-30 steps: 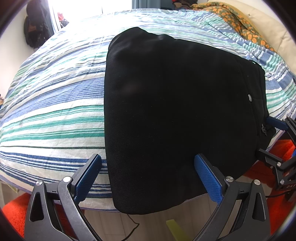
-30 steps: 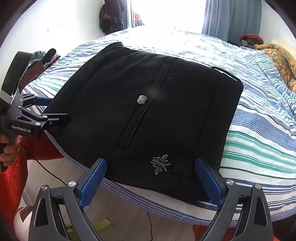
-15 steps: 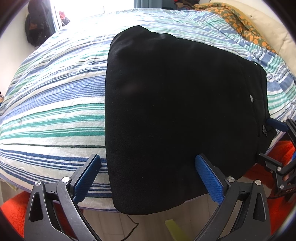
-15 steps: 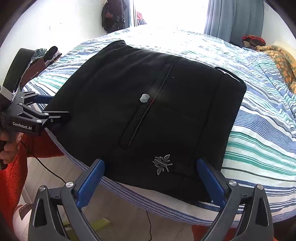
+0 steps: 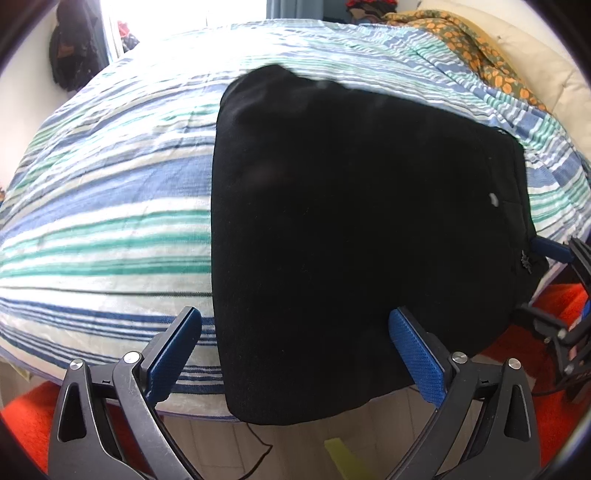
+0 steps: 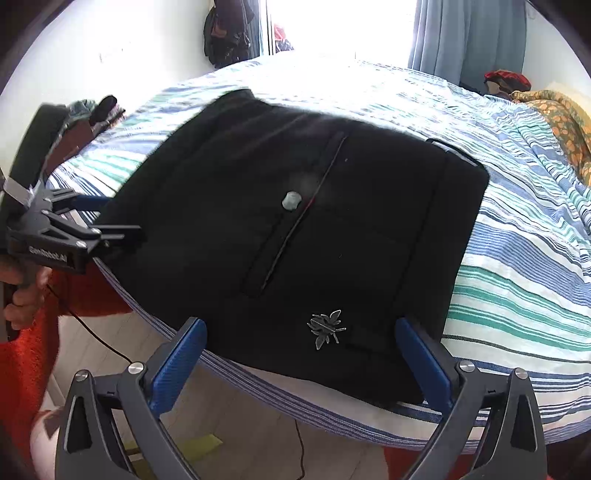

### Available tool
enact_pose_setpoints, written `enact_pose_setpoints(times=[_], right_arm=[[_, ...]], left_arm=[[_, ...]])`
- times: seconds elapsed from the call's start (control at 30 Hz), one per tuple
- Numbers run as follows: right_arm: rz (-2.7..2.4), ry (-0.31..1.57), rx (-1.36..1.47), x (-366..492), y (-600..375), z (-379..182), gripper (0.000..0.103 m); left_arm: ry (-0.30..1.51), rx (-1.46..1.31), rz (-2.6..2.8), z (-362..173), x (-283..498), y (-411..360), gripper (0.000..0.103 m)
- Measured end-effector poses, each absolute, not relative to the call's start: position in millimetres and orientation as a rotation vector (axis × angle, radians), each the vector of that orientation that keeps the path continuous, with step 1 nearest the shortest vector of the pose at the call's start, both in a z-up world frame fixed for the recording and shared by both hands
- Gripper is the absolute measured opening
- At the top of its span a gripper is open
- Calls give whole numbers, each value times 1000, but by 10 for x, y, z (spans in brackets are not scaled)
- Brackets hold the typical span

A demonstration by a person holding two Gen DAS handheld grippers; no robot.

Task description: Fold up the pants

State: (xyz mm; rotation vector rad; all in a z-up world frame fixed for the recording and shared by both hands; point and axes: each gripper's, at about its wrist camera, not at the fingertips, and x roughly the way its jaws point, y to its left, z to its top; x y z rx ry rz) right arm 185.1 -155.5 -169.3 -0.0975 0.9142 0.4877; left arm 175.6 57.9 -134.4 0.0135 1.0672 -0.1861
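Two blue fingers of the left gripper [image 5: 293, 354] are spread wide, holding nothing, at the near edge of the black pants [image 5: 354, 236], folded on the striped bed [image 5: 110, 206]. From the right wrist, the right gripper [image 6: 301, 363] gapes too, near a small bug-like badge [image 6: 327, 328], maybe metal.

Home bedroom. Bed with blue/green striped cover [image 6: 517, 266] fills both views, orange patterned blanket [image 5: 476, 55] bunched at the far side. Bright window with grey-blue curtain [image 6: 469, 37] behind it, dark bags or clothes hanging by the wall [image 6: 225, 33] (too blurred to tell which). Pale wood-look floor [image 6: 240, 413], red rug [image 5: 26, 417].
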Motion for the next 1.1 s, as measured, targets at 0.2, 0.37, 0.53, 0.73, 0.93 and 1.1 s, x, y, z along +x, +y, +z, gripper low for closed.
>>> enact_pose_setpoints(times=[0.2,0.37,0.53,0.73,0.93,1.1], right_arm=[[445,819,435,1932,-2644,-1552,98],[531,909,773,2232,-2952,-1963,93],[498,1083,643,2593,-2612,-2261,93],[550,1104,464,2602,-2295,-2067,51],[622,973,451,2498,-2195,-1550,35],[688,887,404,2890,-2003,-1055,34]], left_arm=[[968,-149,-217,-1020,1696,982,100],[1085,-318,-248,-1346,1849,1146,100],[1141,-328,-302,-1532,2037,989,100],[1116,-224,-300,-1345,2024,794,45],[1003,-231,-340,-757,1973,697,19],[908,-209,-347,-260,2378,669,19]])
